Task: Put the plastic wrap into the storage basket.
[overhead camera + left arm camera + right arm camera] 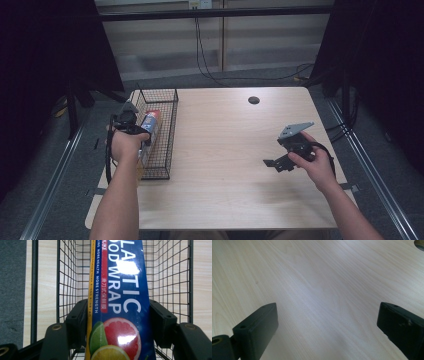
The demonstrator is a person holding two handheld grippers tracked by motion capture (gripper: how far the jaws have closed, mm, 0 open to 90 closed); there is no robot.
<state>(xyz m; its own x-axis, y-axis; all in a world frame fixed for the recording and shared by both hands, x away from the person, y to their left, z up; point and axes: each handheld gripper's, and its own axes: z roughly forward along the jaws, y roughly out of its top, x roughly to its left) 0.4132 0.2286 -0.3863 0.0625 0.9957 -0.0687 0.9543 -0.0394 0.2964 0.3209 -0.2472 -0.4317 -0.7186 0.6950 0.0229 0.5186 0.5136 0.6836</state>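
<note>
While left gripper (117, 322) jaws clamp plastic wrap box (120, 302), right gripper (327, 325) jaws gape wide, empty

wrap box (149, 131) in basket (170, 131) | basket at table (235, 165) left | right tool (278, 163) well apart

In the left gripper view, the wrap box (120, 302) runs off the top and bottom edges, so neither end shows, and its title is cut to "LASTIC OOD WRAP". Glare blots part of the lettering and the grapefruit picture. The small print along the box's yellow edge is too fine to read. In the high view, the hand (126, 146) hides the box's near end inside the basket (170, 127).
</note>
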